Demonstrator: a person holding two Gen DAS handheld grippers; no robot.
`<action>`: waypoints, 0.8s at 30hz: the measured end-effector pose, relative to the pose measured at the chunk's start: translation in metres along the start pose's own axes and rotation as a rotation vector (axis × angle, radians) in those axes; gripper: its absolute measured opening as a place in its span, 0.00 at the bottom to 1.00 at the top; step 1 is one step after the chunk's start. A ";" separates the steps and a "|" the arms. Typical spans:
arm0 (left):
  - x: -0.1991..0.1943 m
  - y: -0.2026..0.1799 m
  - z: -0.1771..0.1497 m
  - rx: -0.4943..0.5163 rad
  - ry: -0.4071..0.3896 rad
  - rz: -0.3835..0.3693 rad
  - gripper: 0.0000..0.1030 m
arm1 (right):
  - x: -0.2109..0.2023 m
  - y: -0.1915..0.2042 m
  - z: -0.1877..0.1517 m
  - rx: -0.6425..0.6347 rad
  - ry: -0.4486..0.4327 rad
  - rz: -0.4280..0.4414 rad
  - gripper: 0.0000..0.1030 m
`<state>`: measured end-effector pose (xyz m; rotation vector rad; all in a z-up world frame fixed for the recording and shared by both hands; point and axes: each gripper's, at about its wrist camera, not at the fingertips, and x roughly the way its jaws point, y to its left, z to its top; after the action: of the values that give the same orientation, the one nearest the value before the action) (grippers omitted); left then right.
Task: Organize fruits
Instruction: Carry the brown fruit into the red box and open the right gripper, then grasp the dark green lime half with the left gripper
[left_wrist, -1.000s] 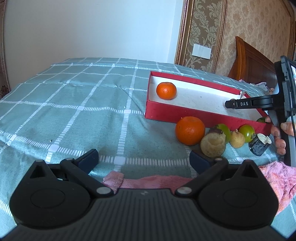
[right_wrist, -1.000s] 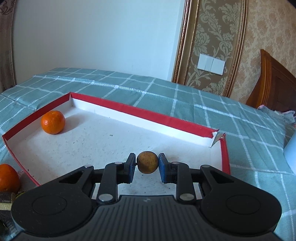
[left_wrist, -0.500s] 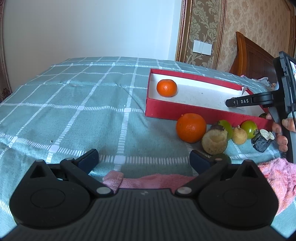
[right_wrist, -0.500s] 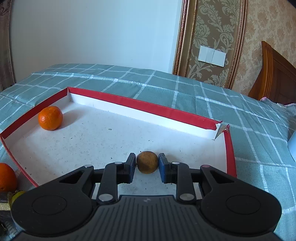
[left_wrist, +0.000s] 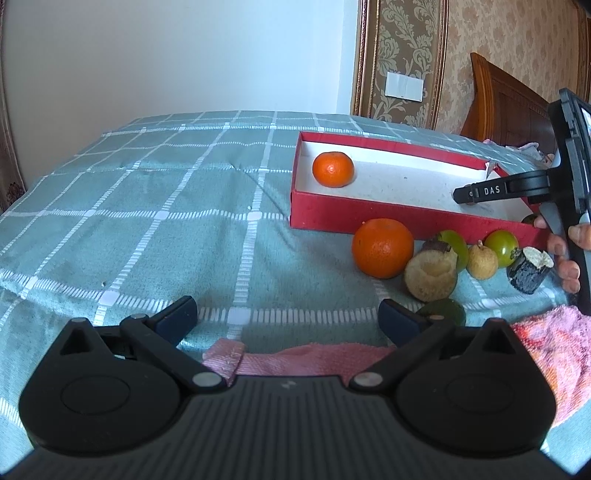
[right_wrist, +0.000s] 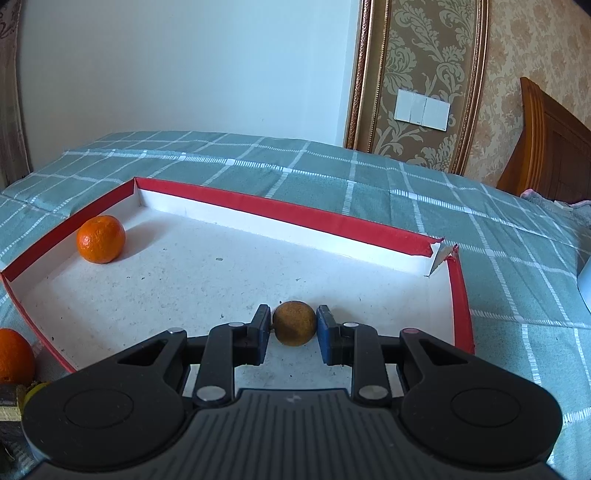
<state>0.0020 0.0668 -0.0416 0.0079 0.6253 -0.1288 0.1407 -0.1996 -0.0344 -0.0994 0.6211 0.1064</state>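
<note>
My right gripper (right_wrist: 294, 328) is shut on a small brown round fruit (right_wrist: 294, 323) and holds it low over the white floor of the red box (right_wrist: 280, 214), near its right end. A small orange (right_wrist: 100, 239) lies in the box's left corner; it also shows in the left wrist view (left_wrist: 332, 169). My left gripper (left_wrist: 288, 317) is open and empty over the bedspread, in front of a row of fruit outside the box: a large orange (left_wrist: 382, 247), a cut brown fruit (left_wrist: 430, 275), a small tan fruit (left_wrist: 482, 261) and green fruits (left_wrist: 501, 242).
A pink towel (left_wrist: 546, 347) lies on the checked green bedspread (left_wrist: 147, 206) at the near right. A dark cut piece (left_wrist: 529, 270) sits beside the hand holding the right gripper (left_wrist: 491, 191). A wooden headboard (right_wrist: 554, 147) stands at the far right.
The right gripper has sunk lower into the box with the brown fruit still in it. The left gripper has drawn back slightly and stays open.
</note>
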 end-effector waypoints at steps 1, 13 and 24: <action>0.000 -0.001 0.000 0.003 0.001 0.002 1.00 | 0.000 0.000 0.000 -0.002 0.000 -0.001 0.25; 0.001 -0.002 -0.001 0.017 0.003 0.013 1.00 | -0.007 -0.004 -0.005 0.005 -0.008 -0.008 0.70; -0.004 -0.001 -0.003 0.002 -0.026 0.021 1.00 | -0.022 -0.006 -0.012 0.002 -0.039 -0.018 0.77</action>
<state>-0.0026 0.0668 -0.0415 0.0151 0.5987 -0.1092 0.1170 -0.2082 -0.0309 -0.1010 0.5810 0.0905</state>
